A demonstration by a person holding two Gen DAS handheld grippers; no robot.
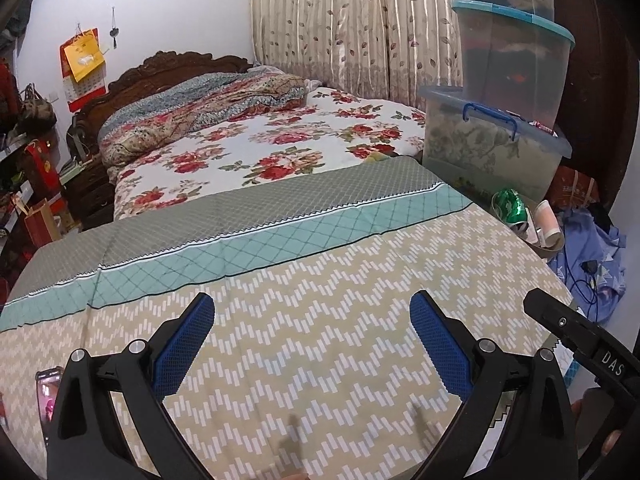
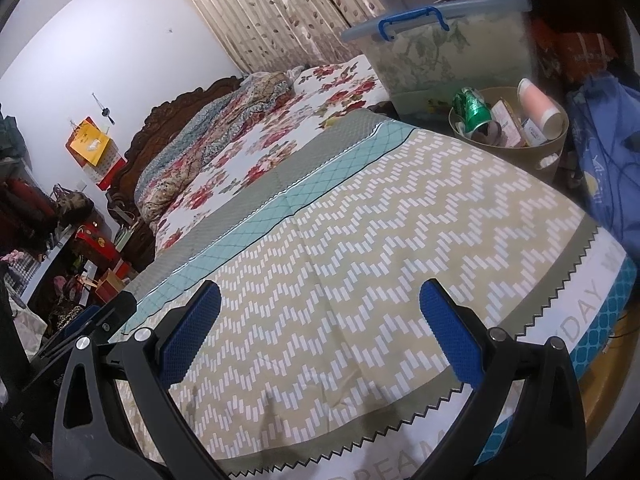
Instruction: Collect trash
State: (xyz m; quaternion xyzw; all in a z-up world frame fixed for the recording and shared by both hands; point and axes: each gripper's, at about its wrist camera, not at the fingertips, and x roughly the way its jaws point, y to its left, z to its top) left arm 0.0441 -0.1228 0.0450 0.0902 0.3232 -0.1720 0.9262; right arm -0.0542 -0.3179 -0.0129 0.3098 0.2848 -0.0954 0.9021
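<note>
Over the zigzag-print bedspread [image 1: 320, 360], left gripper [image 1: 312, 338] hovers w/ jaws spread wide, nothing between the blue pads [image 1: 182, 346]. Right gripper [image 2: 320, 326] same: jaws apart, empty, above the same cloth; its black body shows at 4 o'clock in left wrist view. Phone [image 1: 46, 396] lies on the cloth at 8 o'clock, next to left finger.

Trash sits in a beige bin [image 2: 554, 152] off the far right corner of the bedspread, 1 o'clock in right wrist view, 3 o'clock in left. In bin: crushed green can [image 2: 474, 110], pink-white tube [image 2: 538, 106], small cartons [image 2: 508, 122], all tilted against each other. Can't tell what's lower down.

Just behind bin: clear storage box w/ blue handle [image 2: 412, 20]; left view shows 2 more tubs [image 1: 516, 56] stacked on it. Blue cloth [image 2: 608, 152] w/ cable beside bin at 3 o'clock. Floral bed [image 1: 260, 148] + curtain [image 1: 352, 24] at 12 o'clock.
</note>
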